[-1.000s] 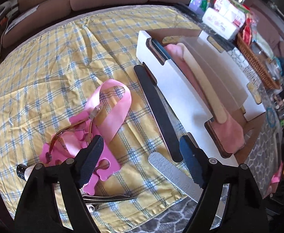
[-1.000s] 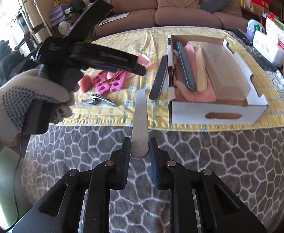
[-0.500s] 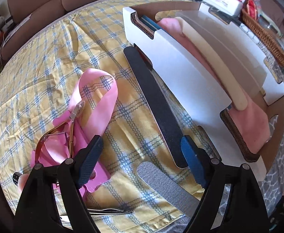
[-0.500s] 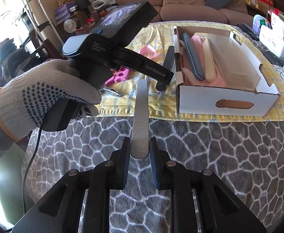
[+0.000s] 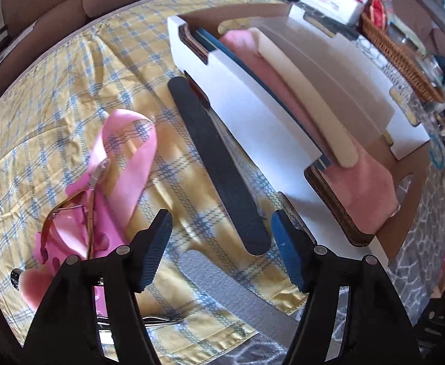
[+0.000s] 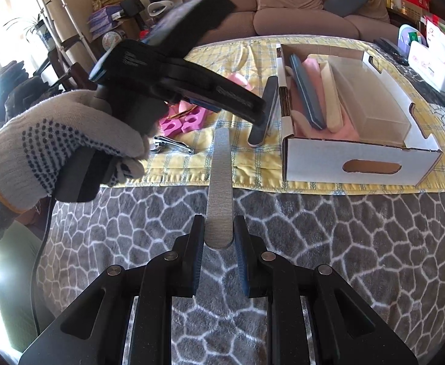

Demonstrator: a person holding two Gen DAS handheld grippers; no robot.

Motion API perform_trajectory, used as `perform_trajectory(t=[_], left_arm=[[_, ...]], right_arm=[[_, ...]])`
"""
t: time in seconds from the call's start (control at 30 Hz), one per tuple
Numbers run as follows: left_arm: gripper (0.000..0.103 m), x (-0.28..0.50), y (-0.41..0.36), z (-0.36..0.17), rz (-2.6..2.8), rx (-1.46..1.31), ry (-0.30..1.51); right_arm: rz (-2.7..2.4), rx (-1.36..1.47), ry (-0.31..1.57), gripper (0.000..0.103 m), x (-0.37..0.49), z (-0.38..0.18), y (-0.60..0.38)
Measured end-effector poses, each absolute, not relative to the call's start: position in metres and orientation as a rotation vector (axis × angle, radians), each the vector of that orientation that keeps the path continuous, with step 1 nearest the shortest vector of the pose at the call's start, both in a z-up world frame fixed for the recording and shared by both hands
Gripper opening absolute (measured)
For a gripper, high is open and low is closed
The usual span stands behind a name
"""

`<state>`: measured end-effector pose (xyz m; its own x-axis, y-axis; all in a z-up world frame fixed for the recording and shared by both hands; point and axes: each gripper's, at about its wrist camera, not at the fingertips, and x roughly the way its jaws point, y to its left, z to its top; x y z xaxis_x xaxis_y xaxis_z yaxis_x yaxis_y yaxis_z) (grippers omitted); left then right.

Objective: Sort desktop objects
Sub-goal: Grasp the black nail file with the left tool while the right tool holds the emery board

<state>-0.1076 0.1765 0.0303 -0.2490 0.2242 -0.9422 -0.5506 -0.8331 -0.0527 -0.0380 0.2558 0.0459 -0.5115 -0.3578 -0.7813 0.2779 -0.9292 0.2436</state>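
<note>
right tongs (image 6: 218, 254) clamped on the grey file's (image 6: 219, 188) near end, left tongs (image 5: 222, 251) closing around the black file's (image 5: 219, 164) tip, not touching yet

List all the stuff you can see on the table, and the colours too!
Box: one, white, on the yellow cloth.
Nail files in the box: blue, cream, on pink padding.
Black file: one, beside the box.
Grey file: one, in the right gripper.
Toe separators: pink, left.
Nail clippers: silver, left.
Left gripper: closing around the black file's end.
Right gripper: shut on the grey file.
Gloved hand: holds the left gripper.
</note>
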Motion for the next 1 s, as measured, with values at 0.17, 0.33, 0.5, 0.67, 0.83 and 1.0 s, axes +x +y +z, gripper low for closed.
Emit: perform_trajectory(t=[0.17,0.33,0.5,0.67,0.83,1.0], left_arm=[[0.066,-0.099,0.181,0.024,2.138,-1.481,0.475],[0.03,-0.103,0.163,0.032,2.116,-1.484,0.466],[0.035,-0.109,0.145,0.045,2.124,-1.491,0.438],[0.069,-0.123,0.173,0.039,2.118,-1.487,0.507],[0.069,-0.139,0.187,0.023,2.107,-1.534,0.499],[0.064,-0.143,0.18,0.022,2.107,-1.505,0.444]], right_arm=[[-2.451,1.298,-0.136,0.019,-0.037,0.046,0.259],[-2.45,1.291,-0.132,0.019,-0.037,0.046,0.258],[-2.451,1.278,-0.137,0.019,-0.035,0.048,0.258],[-2.445,1.308,-0.121,0.019,-0.04,0.044,0.255],[-2.423,1.384,-0.098,0.022,-0.053,0.033,0.247],[-2.42,1.395,-0.058,0.032,-0.072,0.026,0.235]])
